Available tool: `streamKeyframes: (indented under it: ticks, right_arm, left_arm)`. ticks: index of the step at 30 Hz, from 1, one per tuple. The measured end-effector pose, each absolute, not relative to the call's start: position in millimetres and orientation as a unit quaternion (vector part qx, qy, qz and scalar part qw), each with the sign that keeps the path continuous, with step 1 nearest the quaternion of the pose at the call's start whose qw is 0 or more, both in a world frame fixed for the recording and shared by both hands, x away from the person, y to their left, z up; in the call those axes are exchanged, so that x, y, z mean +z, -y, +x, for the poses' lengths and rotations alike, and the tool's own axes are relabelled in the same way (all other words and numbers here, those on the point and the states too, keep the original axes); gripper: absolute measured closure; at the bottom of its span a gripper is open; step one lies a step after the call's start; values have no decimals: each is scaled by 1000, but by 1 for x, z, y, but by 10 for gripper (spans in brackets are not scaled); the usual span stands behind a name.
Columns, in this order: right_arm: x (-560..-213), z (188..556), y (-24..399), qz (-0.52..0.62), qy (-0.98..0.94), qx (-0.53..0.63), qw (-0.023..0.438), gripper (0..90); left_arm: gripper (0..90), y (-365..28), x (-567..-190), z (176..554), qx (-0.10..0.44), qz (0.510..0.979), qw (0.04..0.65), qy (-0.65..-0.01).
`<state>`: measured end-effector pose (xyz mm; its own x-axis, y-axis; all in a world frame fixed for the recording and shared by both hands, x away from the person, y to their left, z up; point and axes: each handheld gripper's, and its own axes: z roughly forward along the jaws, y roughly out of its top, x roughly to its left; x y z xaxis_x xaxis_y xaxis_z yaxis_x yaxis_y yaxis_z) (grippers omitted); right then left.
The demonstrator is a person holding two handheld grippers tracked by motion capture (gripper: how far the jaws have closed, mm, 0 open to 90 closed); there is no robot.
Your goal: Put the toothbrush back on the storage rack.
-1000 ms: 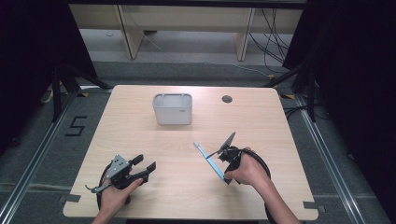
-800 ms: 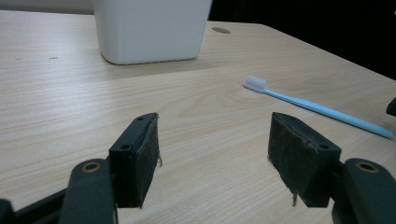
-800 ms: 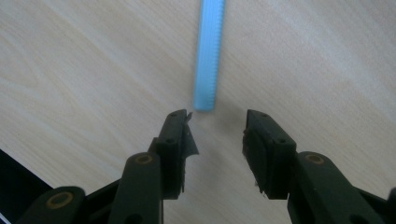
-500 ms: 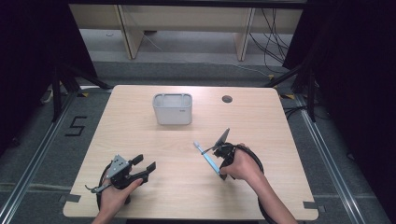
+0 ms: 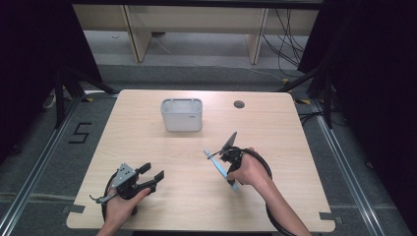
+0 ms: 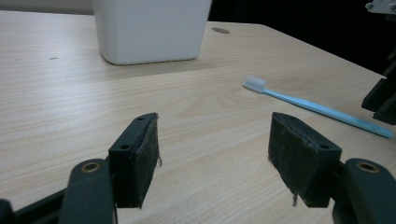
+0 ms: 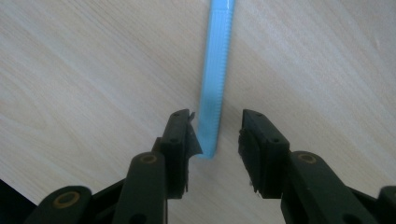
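In the high view, the left tool (image 5: 147, 176) sits at the lower left of the frame, held in a hand (image 5: 120, 206) that comes up from the bottom edge. Its two black jaws stand apart with nothing between them, just above the wooden table (image 5: 147, 142). A grey plate tops the tool's body. In the left gripper view the same jaws spread wide at the bottom of the frame, their dark pads (image 6: 140, 154) facing each other over bare wood.

Toward the upper middle of the high view stands a white container (image 5: 181, 114), upright and open at the top, well apart from both tools. In the left gripper view it fills the top of the frame, left of centre. A small dark round hole (image 5: 239, 104) lies in the table to its right.

Right of centre in the high view, a light blue toothbrush (image 5: 221, 169) lies flat on the table, white head toward the upper left, handle running to the lower right. The right tool (image 5: 225, 156) hangs over it, held by the right hand (image 5: 248, 169).

In the right gripper view the jaws are partly open and straddle the end of the toothbrush handle (image 7: 215, 88), which runs up to the top of the frame. The left jaw's tip is touching or just beside the handle's end; a gap shows on the other side.
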<state>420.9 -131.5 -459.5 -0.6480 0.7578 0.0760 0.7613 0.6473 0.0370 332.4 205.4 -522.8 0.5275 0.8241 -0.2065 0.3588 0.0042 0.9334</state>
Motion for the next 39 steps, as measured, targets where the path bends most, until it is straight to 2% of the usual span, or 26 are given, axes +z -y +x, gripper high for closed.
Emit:
streamKeyframes:
  ticks: [22,25,39]
  right_arm:
    - [-459,440,113,-414,909,-48,5,645]
    - [-460,439,108,-443,896,-45,14,654]
    - [-471,446,105,-431,901,-37,20,689]
  left_arm:
    - [328,-205,-523,333,207,674,559,-437]
    - [327,-205,-523,333,207,674,558,-438]
    - [328,-205,-523,333,207,674,558,-438]
